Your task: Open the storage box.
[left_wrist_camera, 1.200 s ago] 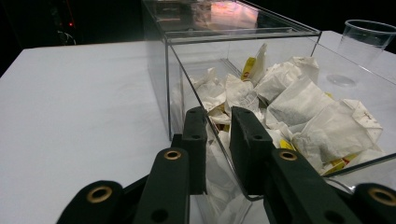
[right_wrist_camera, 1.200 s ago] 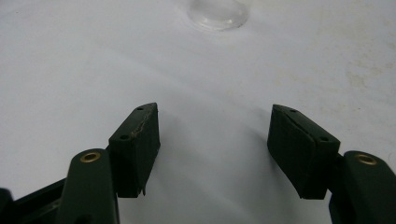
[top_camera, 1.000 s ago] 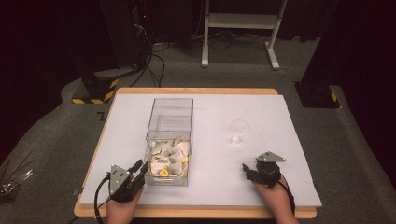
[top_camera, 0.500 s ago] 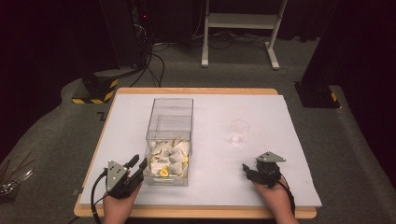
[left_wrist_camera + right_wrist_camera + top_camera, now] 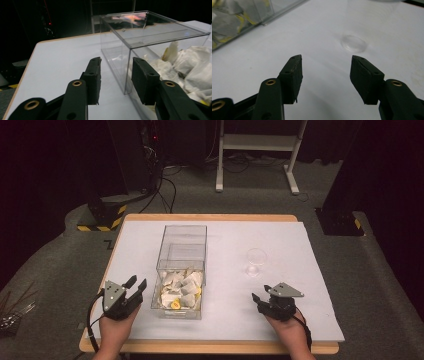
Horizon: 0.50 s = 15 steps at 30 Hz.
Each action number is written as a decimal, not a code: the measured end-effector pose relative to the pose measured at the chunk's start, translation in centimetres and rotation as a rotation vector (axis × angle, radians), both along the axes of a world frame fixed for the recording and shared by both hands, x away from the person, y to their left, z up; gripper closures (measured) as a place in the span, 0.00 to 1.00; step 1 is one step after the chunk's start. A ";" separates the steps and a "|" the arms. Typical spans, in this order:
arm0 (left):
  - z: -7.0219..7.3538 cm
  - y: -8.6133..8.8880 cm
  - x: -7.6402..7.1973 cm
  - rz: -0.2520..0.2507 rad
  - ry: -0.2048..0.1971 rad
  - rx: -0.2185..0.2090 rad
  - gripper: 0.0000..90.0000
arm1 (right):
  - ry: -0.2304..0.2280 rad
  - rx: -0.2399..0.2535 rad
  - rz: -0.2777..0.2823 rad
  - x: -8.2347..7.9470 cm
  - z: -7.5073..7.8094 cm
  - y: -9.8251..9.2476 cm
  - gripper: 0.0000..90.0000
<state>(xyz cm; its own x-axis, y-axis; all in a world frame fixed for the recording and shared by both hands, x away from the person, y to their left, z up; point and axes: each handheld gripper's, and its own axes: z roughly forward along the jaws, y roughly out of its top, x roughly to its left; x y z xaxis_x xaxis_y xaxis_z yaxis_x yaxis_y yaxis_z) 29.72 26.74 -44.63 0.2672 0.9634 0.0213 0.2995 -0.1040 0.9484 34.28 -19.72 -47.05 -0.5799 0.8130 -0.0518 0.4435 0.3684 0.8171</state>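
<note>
Clear plastic box (image 5: 182, 270) upright on the white table cover (image 5: 300, 310), its near end heaped with white tea bags (image 5: 181, 289), 1 yellow tag among them. Left gripper (image 5: 136, 282) just left of the box's near left corner, jaws parted and lately widening, nothing pinched between them; seen from the left gripper view, that corner edge of the box (image 5: 150, 47) standing just beyond the gap, apart from both pads. Right gripper (image 5: 260, 295) well to the right of the box, jaws wide yet lately narrowing, empty. Clear plastic cup (image 5: 256, 261) right of the box, just beyond the right gripper; cup's round base (image 5: 353, 43) ahead of the spread jaws, untouched.
</note>
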 end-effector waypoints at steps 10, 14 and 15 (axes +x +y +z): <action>-2.7 2.2 1.1 0.012 0.098 0.020 0.66 | -0.039 -0.013 0.102 -0.4 1.0 3.1 0.53; -3.5 2.4 1.6 0.002 0.147 0.051 0.62 | -0.041 0.006 0.122 -0.3 1.4 4.1 0.53; -3.7 2.5 1.7 0.000 0.150 0.058 0.62 | -0.045 0.011 0.125 -0.2 1.5 4.3 0.53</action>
<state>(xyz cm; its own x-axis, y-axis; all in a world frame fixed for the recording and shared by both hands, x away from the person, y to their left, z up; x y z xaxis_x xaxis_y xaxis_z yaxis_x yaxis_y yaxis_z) 31.41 29.25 -48.30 0.2715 0.9617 0.0370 0.4375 -0.1576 0.8853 34.05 -15.40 -45.51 -0.6741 0.7351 -0.0718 0.3575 0.4098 0.8392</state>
